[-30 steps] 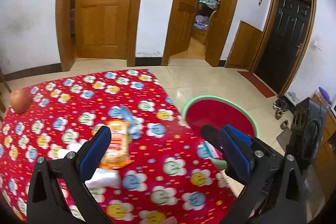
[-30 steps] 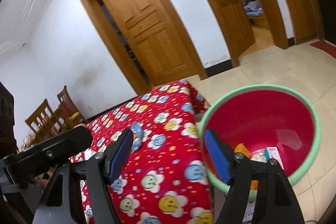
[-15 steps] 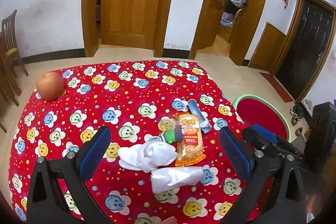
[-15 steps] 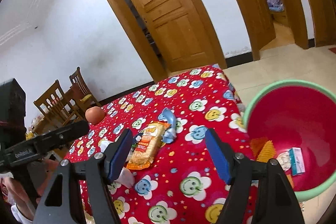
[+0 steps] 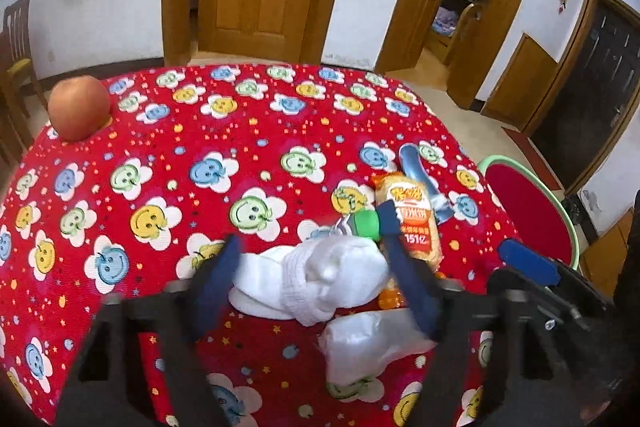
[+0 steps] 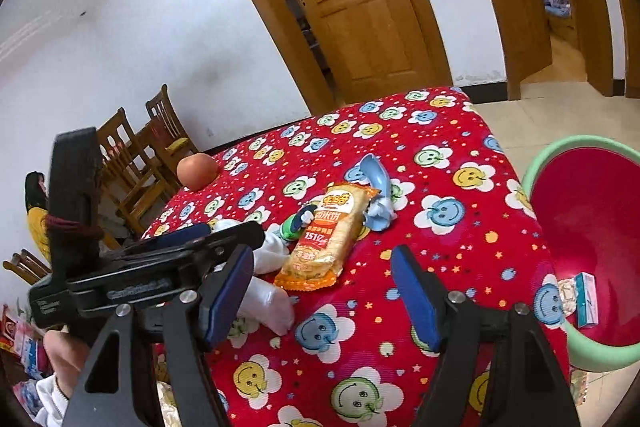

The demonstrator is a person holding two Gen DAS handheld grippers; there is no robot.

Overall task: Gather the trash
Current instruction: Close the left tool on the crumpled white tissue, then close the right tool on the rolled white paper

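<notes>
Far left on the red smiley-face tablecloth (image 5: 200, 147): a round apple (image 5: 79, 113), alone near the table's edge, well apart from everything else and probably not trash.

Centre, close to the camera: left gripper (image 5: 310, 275), pointing down at a crumpled white bundle (image 5: 320, 279), cloth or tissue. Jaws about half open, just been closing, with the bundle between them. Long axis of the bundle running left to right, straight across the gap, one blue pad at each end. Too blurred to tell whether the pads press yet. Judged from this: a lengthwise squeeze, soft stuff likely to bunch up rather than slip.

Just behind the bundle: a small green-capped item (image 5: 366, 223), touching it. Just in front, nearer the camera: a white plastic wrapper (image 5: 368, 343), partly under the right-hand finger.

Right of centre: an orange snack packet (image 5: 412, 219), long axis running away from the camera, with a pale blue wrapper (image 5: 420, 175) lying beside its far end.

Further right: right gripper (image 6: 322, 259), hovering over the table, jaws wide apart, nothing in them. Snack packet directly ahead of it, lengthwise along the fingers' line and slightly tilted, so likely the nearer hand for that piece; left hand nearer for the bundle.

Far right, off the table's edge and lower: red basin with a green rim (image 6: 560, 155), already holding a small box and some scraps. Probable destination for the bundle, rightward past the right gripper.
</notes>
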